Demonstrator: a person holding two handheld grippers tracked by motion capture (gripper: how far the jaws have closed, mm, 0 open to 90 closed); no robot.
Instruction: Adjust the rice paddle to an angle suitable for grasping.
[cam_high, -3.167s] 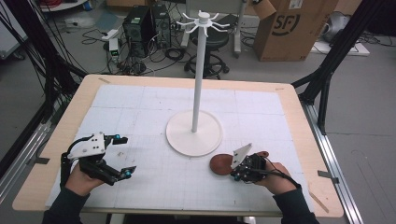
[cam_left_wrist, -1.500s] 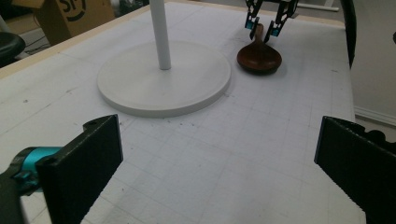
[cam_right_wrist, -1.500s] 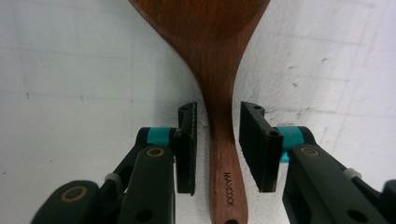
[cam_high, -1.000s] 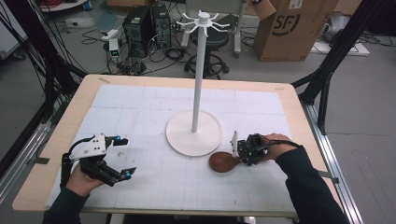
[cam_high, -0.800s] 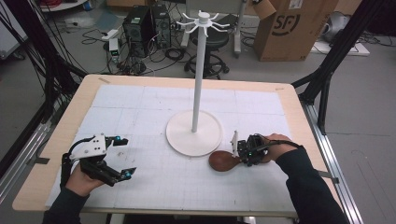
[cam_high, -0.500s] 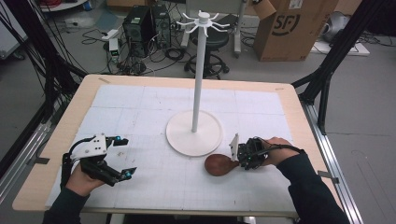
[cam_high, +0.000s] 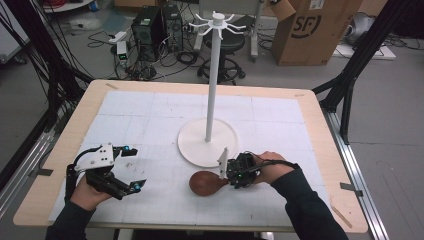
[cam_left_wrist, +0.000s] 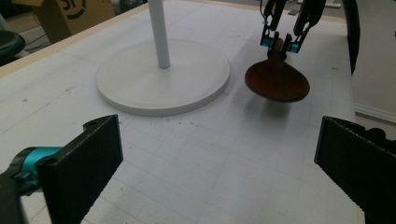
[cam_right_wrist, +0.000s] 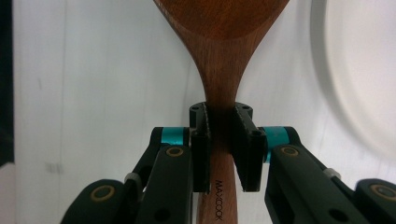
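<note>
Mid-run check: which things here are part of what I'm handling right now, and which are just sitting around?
In the job:
- wooden spoon, clamped at its neck by the right gripper
- white hook stand, next to the spoon, possibly where it goes

Just about:
- left gripper, open and idle on the mat
- cardboard box, computer tower and stool on the floor behind the table

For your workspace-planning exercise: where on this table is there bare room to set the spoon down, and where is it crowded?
Free: the white mat behind the white round stand base, and between the left hand-held gripper and the brown wooden spoon. Crowded: the strip between base and right hand-held gripper, which grips the spoon.
</note>
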